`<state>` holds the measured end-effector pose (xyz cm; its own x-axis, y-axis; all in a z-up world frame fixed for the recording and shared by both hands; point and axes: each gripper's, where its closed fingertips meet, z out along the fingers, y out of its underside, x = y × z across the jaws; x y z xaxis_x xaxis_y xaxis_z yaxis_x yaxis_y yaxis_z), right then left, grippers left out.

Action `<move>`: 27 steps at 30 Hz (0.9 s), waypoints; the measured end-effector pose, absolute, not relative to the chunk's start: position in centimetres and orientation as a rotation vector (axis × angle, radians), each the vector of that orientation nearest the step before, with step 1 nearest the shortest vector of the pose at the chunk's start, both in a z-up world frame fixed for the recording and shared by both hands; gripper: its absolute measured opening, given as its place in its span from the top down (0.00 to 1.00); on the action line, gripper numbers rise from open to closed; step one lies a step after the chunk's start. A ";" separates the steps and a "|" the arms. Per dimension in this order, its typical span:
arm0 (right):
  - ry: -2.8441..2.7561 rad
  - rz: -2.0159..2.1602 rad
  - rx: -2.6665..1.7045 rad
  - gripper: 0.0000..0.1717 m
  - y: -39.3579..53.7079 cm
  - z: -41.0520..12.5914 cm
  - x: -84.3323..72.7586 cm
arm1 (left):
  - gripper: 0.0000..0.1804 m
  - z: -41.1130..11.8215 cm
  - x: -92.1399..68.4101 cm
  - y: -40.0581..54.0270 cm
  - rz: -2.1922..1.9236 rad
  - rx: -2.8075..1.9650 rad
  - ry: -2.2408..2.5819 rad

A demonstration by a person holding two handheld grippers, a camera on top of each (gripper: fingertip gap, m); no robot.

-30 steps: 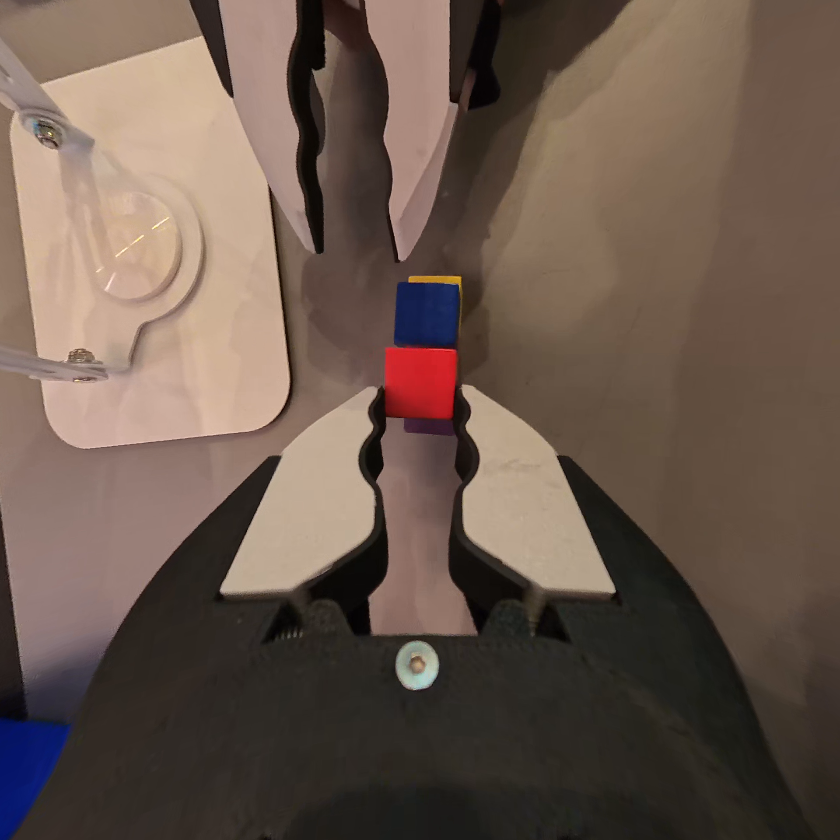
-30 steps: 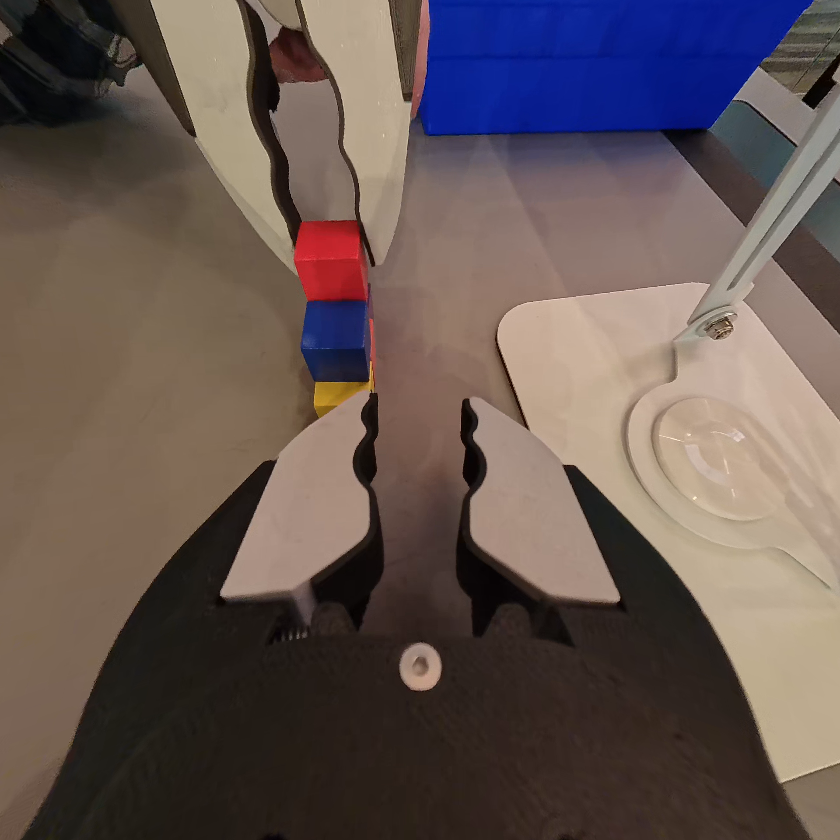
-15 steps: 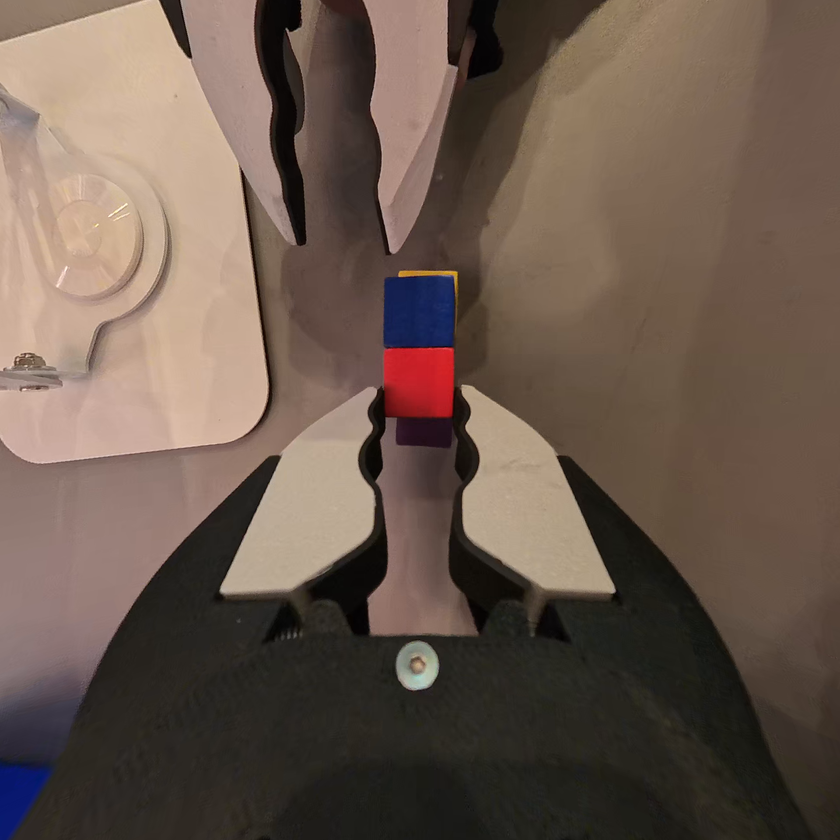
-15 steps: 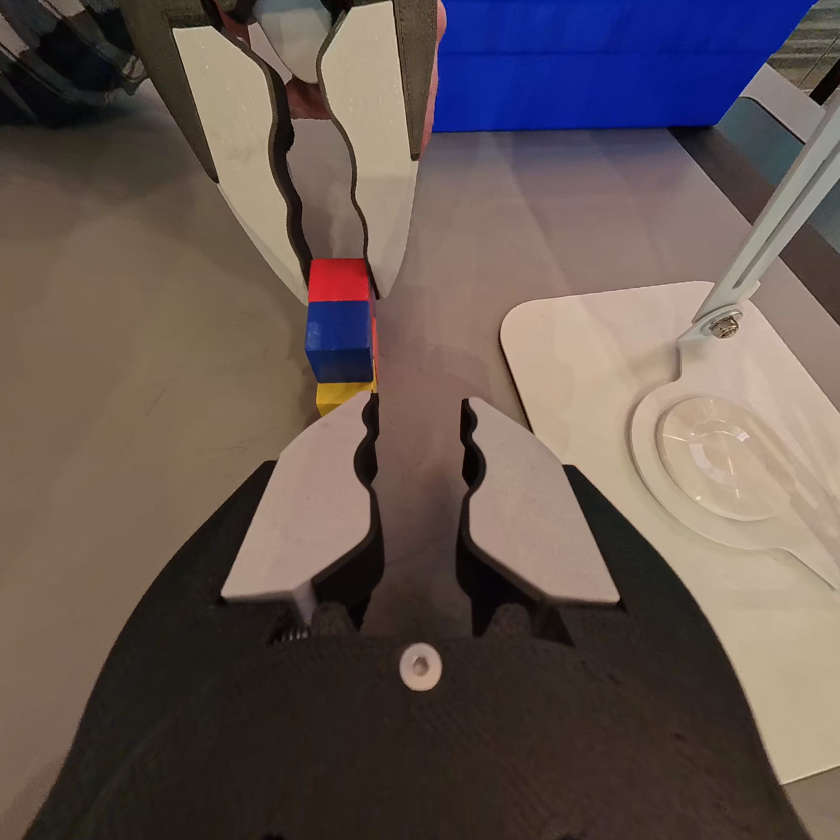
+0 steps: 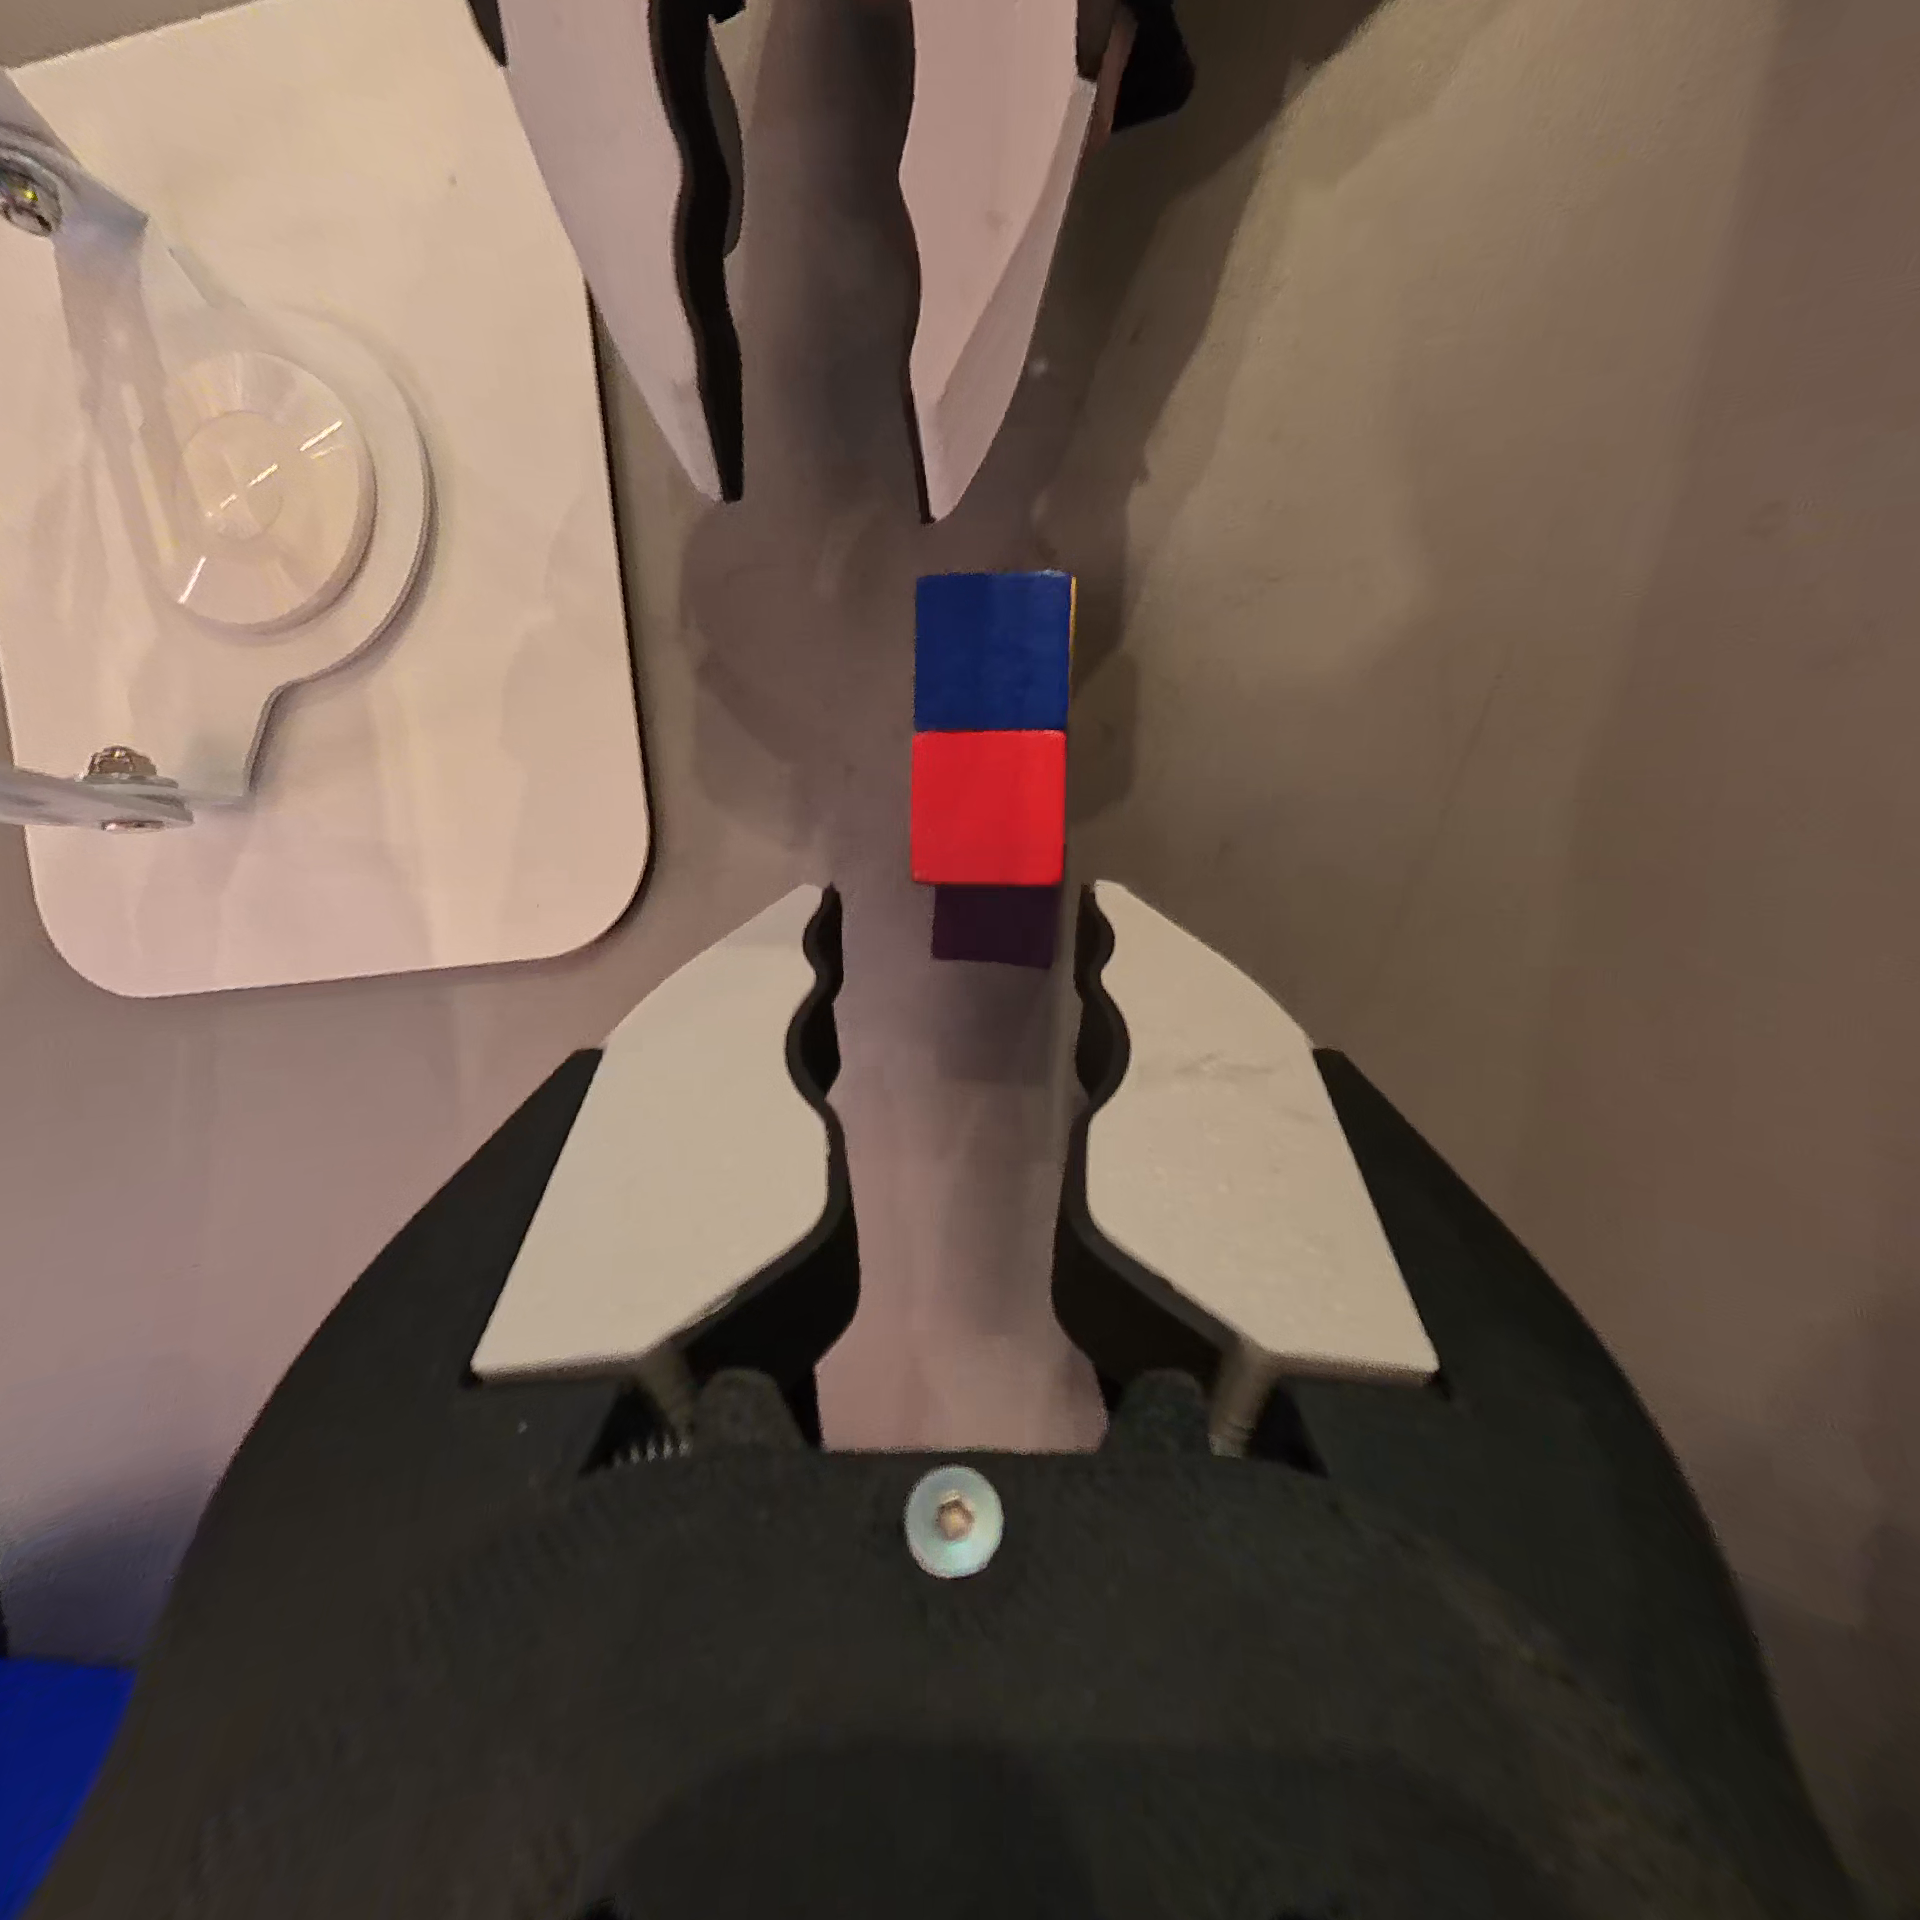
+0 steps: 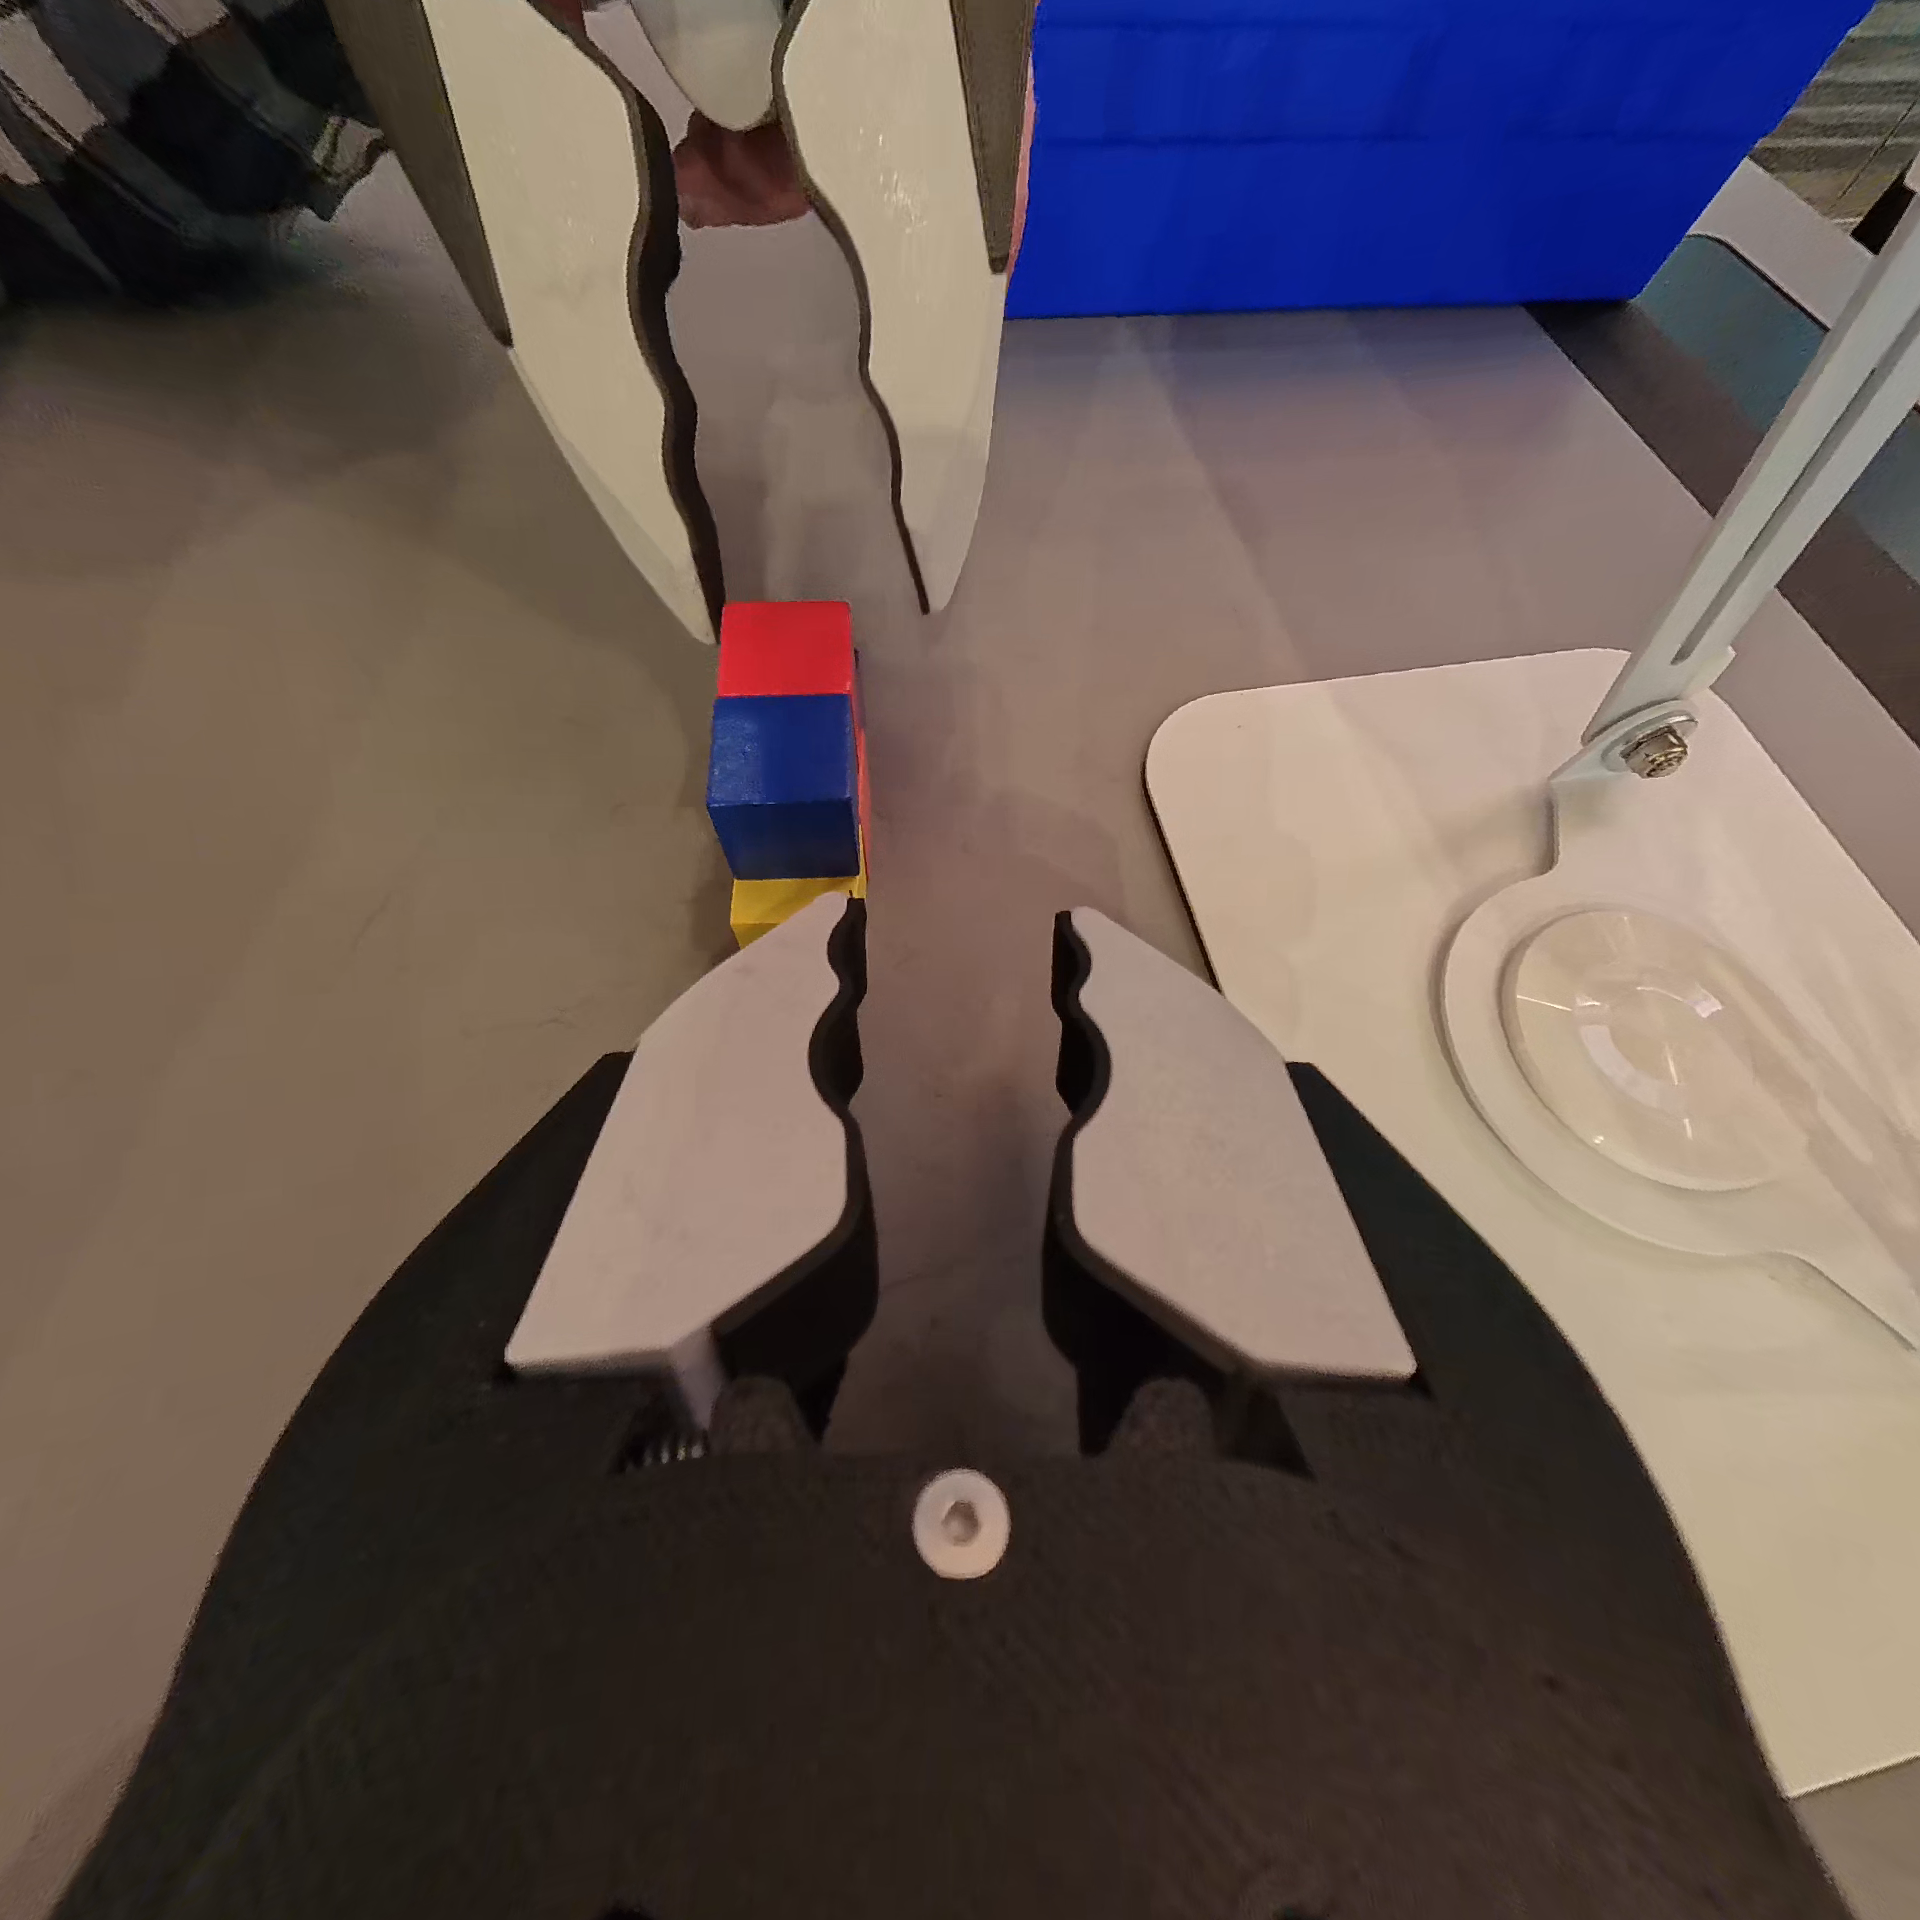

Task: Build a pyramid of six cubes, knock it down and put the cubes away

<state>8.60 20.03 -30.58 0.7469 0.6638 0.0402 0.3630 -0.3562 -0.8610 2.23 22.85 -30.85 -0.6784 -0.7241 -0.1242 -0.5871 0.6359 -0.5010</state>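
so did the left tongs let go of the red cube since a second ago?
Yes. The left tongs were clamped on the red cube; now they stand wider and pulled back, away from the blue cube, holding nothing.

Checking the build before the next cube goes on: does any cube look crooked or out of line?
Slightly. The purple cube sits a little off from the red cube resting on it. Red and the blue cube sit flush, edges aligned. Nothing has toppled or looks damaged.

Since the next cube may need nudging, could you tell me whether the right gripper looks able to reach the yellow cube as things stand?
Probably yes: the right gripper is open and empty, the yellow cube lies just beside its left fingertip, nothing between; the blue cube rests on it.
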 end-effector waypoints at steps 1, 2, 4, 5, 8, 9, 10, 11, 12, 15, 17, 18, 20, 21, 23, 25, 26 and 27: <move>-0.781 0.390 -1.980 0.80 20.0 -30.6 8.6 | 0.77 -30.8 2.1 23.1 -0.606 -1.056 2.543; -0.783 0.389 -1.980 0.80 20.0 -30.6 8.6 | 0.77 -30.8 2.0 23.3 -0.599 -1.061 2.543; -0.787 0.391 -1.977 0.80 20.0 -30.6 8.5 | 0.77 -30.7 1.9 23.5 -0.608 -1.067 2.542; -0.787 0.392 -1.975 0.80 20.0 -30.6 8.5 | 0.77 -30.7 1.8 23.5 -0.605 -1.068 2.547; -0.785 0.393 -1.974 0.80 20.0 -30.6 8.5 | 0.77 -30.8 1.5 24.1 -0.555 -1.067 2.554; -0.784 0.392 -1.974 0.80 20.0 -30.6 8.5 | 0.77 -30.7 1.4 24.1 -0.560 -1.068 2.553; -0.784 0.392 -1.973 0.80 20.0 -30.6 8.6 | 0.77 -30.6 1.3 24.2 -0.562 -1.071 2.551; -0.783 0.391 -1.973 0.81 20.0 -30.5 8.6 | 0.77 -30.5 1.2 24.5 -0.546 -1.074 2.553; -0.783 0.392 -1.972 0.81 20.0 -30.5 8.6 | 0.77 -30.2 0.9 24.8 -0.525 -1.065 2.556; -0.781 0.395 -1.971 0.81 20.0 -30.5 8.6 | 0.79 -27.8 -0.4 26.8 -0.461 -1.066 2.513; -0.779 0.396 -1.971 0.81 20.0 -30.5 8.6 | 0.80 -24.9 -1.0 28.9 -0.453 -1.097 2.403; -0.778 0.397 -1.972 0.81 20.0 -30.5 8.6 | 0.80 -23.3 -1.3 30.5 -0.438 -1.130 2.325; -0.777 0.401 -1.973 0.81 20.1 -30.5 8.6 | 0.81 -20.7 -2.3 34.5 -0.372 -1.214 2.163; -0.777 0.401 -1.974 0.81 20.1 -30.5 8.6 | 0.81 -19.7 -3.0 36.7 -0.336 -1.263 2.080; -0.777 0.403 -1.977 0.81 20.1 -30.6 8.6 | 0.81 -18.8 -4.5 41.5 -0.258 -1.373 1.929; -0.775 0.407 -1.978 0.82 20.1 -30.6 8.6 | 0.80 -19.6 -5.8 45.3 -0.200 -1.444 1.856; -0.773 0.409 -1.979 0.82 20.1 -30.6 8.6 | 0.80 -20.4 -6.1 46.9 -0.209 -1.485 1.832; -0.771 0.411 -1.980 0.82 20.1 -30.6 8.6 | 0.79 -21.3 -6.1 47.9 -0.246 -1.526 1.821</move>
<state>8.63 20.15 -30.57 0.7460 0.6656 0.0242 0.3505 -0.3614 -0.8640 -6.07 47.95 -21.35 -0.0233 -0.9130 -0.4073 -0.7720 0.2753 -0.5729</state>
